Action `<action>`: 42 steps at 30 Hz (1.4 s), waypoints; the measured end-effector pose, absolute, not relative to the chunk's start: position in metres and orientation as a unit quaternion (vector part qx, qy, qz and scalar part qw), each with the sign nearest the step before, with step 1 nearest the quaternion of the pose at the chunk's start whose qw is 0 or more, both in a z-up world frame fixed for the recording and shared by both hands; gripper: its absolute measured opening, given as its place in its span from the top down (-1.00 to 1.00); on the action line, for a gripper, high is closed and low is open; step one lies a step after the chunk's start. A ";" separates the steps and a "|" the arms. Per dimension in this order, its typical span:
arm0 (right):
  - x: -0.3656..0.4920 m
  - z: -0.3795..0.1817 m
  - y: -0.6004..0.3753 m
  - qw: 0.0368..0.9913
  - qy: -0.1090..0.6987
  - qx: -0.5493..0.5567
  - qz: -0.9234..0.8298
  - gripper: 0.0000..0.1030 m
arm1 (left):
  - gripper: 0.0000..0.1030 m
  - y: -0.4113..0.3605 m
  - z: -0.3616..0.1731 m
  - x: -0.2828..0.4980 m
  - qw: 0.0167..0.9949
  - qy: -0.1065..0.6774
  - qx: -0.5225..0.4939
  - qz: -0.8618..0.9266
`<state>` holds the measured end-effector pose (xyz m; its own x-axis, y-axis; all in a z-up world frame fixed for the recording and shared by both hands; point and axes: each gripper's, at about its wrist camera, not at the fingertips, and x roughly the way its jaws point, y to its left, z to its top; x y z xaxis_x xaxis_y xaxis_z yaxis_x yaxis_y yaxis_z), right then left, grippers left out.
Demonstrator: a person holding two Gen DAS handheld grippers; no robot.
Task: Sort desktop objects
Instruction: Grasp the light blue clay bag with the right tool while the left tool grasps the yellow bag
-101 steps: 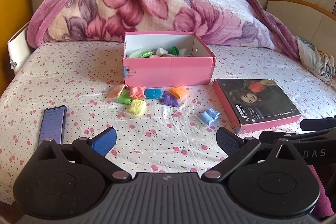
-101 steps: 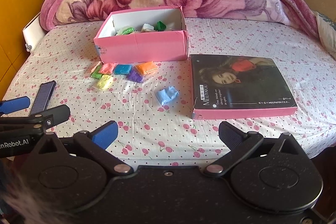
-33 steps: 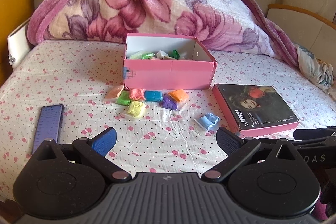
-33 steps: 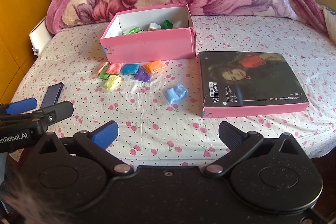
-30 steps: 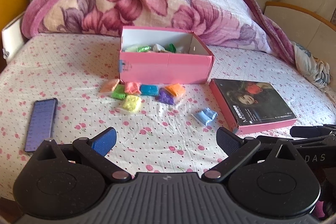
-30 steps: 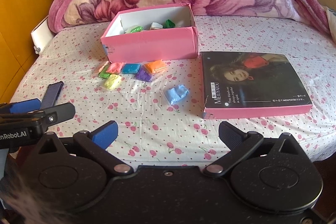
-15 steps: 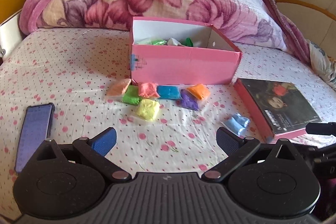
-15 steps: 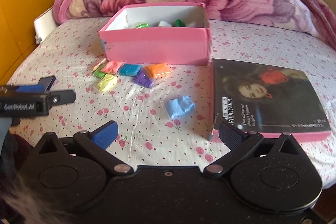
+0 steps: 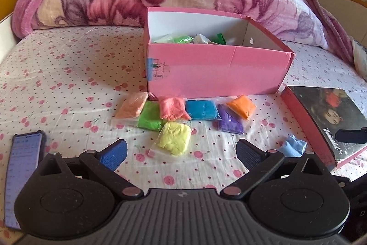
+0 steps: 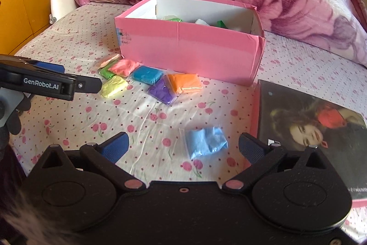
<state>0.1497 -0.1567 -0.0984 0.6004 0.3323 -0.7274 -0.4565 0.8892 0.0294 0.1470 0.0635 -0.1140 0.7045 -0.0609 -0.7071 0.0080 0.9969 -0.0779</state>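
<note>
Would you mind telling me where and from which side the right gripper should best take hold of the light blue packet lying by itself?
Probably from above, across the bunched middle of the light blue packet. It lies flat and crumpled on the sheet, apart from the other packets, so a side approach finds little to pinch. The open right gripper already frames it; the pink lid is close on its right.

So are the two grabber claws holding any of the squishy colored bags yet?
No, neither. The left gripper is open above the yellow clay packet, and the right gripper is open around the light blue clay packet.
</note>
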 end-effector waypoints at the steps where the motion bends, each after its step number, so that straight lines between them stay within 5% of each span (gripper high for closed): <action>1: 0.152 -0.101 -0.156 0.890 0.388 -0.083 0.224 -0.98 | -0.97 0.062 -0.117 0.151 0.922 0.384 -0.032 -0.021; 8: 0.169 -0.121 -0.148 0.885 0.385 -0.108 0.238 -0.94 | -0.56 0.063 -0.141 0.173 0.919 0.392 -0.024 -0.029; 23: 0.189 -0.154 -0.149 0.876 0.407 -0.108 0.236 -0.93 | -0.27 0.079 -0.169 0.192 0.913 0.406 -0.024 -0.034; 27: 0.197 -0.159 -0.152 0.871 0.418 -0.094 0.241 -0.49 | 0.15 0.072 -0.171 0.195 0.912 0.408 -0.024 -0.033; 35: 0.198 -0.157 -0.152 0.868 0.424 -0.087 0.243 -0.13 | 0.30 0.078 -0.167 0.190 0.913 0.404 -0.035 -0.037; 42: 0.195 -0.151 -0.156 0.865 0.431 -0.083 0.242 -0.01 | 0.31 0.074 -0.164 0.184 0.914 0.397 -0.060 -0.054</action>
